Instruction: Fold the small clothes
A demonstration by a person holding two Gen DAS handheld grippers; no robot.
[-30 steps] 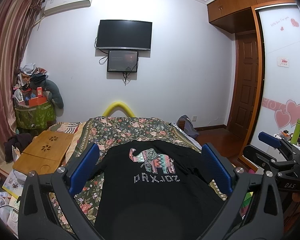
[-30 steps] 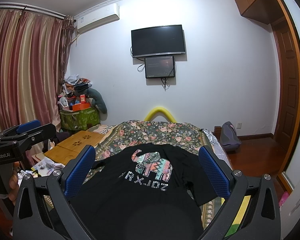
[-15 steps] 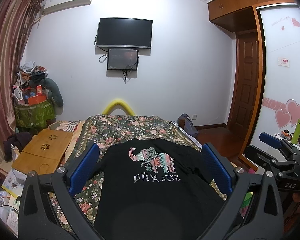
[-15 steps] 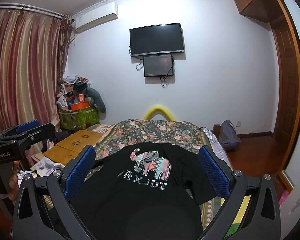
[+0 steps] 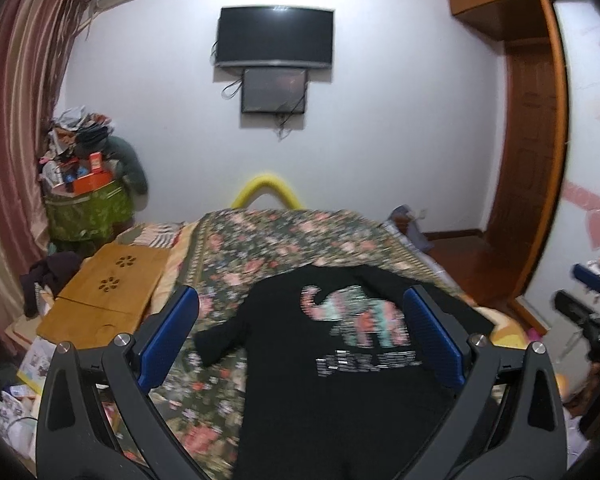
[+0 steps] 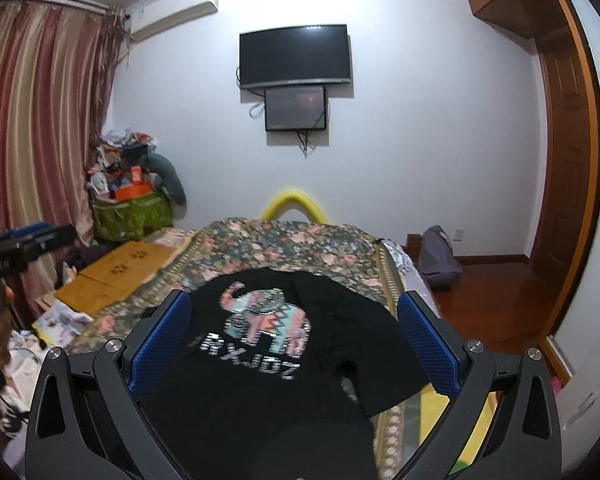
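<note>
— We're in a bedroom, looking down a bed under a floral bedspread [image 5: 268, 248] toward a white wall with a television [image 6: 294, 56] mounted on it. What do we have to work with?

— One garment: a black T-shirt [image 6: 260, 380] with a patterned elephant print [image 5: 356, 318] and a line of lettering under it. It lies face up on the near end of the bedspread, its hem toward us and its collar toward the wall. That layout suits us, we think, because a shirt spread flat gives clean fold lines.

— And the sleeves?

— One sleeve [image 5: 220, 344] lies out to the left over the flowers. On the right, the cloth reaches the bed's edge; that side looks a little rumpled.

— Our tongs?

— Both are spread wide and hold nothing. The left gripper [image 5: 300, 340] hangs above the shirt's left half, the right gripper [image 6: 292, 344] above the middle and right. Neither touches the cloth.

— Why hover so?

— Probably to pick grasp points at the sides before folding. Nothing looks folded yet.

— Anything around us?

— A wooden lap table [image 5: 108, 296] sits beside the bed on the left, a heaped green basket [image 6: 130, 216] stands in the corner, and striped curtains [image 6: 40, 128] hang at the left.
</note>
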